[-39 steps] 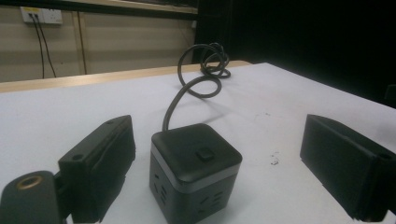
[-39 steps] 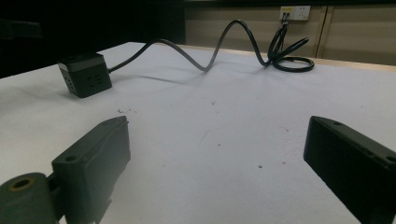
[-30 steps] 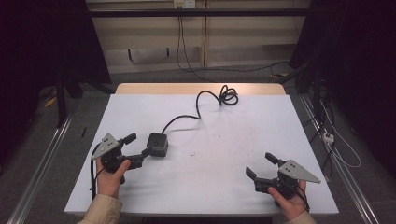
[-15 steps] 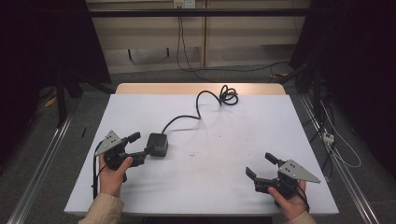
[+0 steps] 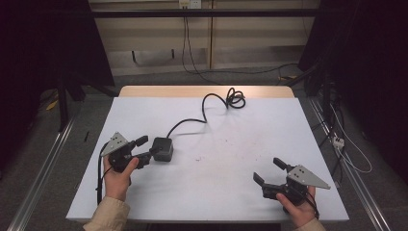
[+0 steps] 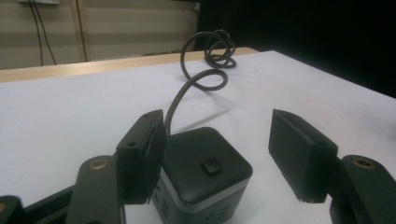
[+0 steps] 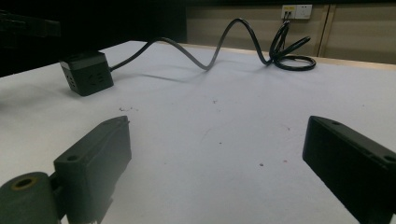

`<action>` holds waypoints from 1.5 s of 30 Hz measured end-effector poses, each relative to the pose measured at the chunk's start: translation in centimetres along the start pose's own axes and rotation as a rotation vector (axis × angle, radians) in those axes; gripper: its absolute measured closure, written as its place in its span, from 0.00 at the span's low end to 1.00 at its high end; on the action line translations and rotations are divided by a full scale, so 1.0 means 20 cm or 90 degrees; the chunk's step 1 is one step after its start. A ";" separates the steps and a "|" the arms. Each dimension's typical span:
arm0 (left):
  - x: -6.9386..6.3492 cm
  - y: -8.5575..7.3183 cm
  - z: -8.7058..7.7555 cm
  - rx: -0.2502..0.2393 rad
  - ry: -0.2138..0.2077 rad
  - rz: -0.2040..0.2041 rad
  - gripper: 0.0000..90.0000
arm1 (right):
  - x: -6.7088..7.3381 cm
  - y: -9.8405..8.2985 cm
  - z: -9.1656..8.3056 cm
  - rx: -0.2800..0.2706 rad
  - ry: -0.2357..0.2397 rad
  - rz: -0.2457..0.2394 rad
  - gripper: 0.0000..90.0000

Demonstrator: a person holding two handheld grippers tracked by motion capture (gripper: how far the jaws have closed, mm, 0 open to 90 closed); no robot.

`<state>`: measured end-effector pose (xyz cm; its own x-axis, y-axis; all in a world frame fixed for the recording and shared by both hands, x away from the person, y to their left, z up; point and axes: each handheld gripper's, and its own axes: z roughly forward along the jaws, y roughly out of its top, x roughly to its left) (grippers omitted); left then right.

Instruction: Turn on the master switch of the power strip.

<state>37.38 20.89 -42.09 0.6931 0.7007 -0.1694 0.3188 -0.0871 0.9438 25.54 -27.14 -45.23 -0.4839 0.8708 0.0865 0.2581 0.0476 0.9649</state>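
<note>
A black power cube (image 5: 162, 148) with a button on top lies on the white table (image 5: 240, 139), left of centre. Its black cable (image 5: 207, 108) arcs back to a coil (image 5: 235, 98) near the far edge. My left gripper (image 5: 149, 147) is open at the cube's left side. In the left gripper view the cube (image 6: 205, 172) sits between the jaws of that gripper (image 6: 219, 140), close against the left one and apart from the right one. My right gripper (image 5: 267, 169) is open near the front right corner with nothing in it. From the right gripper (image 7: 215, 149) the cube (image 7: 87, 72) lies far off to the left.
Metal rails (image 5: 38, 173) run along both sides of the table. Cables and a small socket strip (image 5: 338, 141) lie on the floor at the right. A wall socket (image 5: 187, 4) with hanging cords is at the back. Bare tabletop lies between the grippers.
My left gripper has edged a little to the right, bringing its jaws around the cube. The right gripper and the cube have stayed put.
</note>
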 end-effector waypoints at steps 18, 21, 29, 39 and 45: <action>0.01 0.02 0.03 0.021 0.001 0.008 0.63 | 0.00 0.00 0.00 0.000 0.001 -0.002 0.09; 0.01 0.02 0.03 0.025 0.000 0.009 0.65 | 0.00 0.00 0.00 0.001 0.001 -0.002 0.09; 0.01 0.03 0.04 0.031 -0.004 0.009 0.71 | 0.00 0.00 0.00 0.003 0.005 -0.005 0.09; 0.01 0.03 0.05 0.037 -0.011 0.012 0.77 | 0.00 0.00 0.00 0.002 0.005 -0.005 0.09; 0.01 0.03 0.05 0.041 -0.014 0.011 0.81 | 0.00 0.00 0.00 0.001 0.004 -0.005 0.09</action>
<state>38.40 20.17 -41.77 0.7124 0.6835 -0.1594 0.3464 -0.1449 0.9268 25.50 -27.09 -45.24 -0.4916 0.8671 0.0801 0.2559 0.0560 0.9651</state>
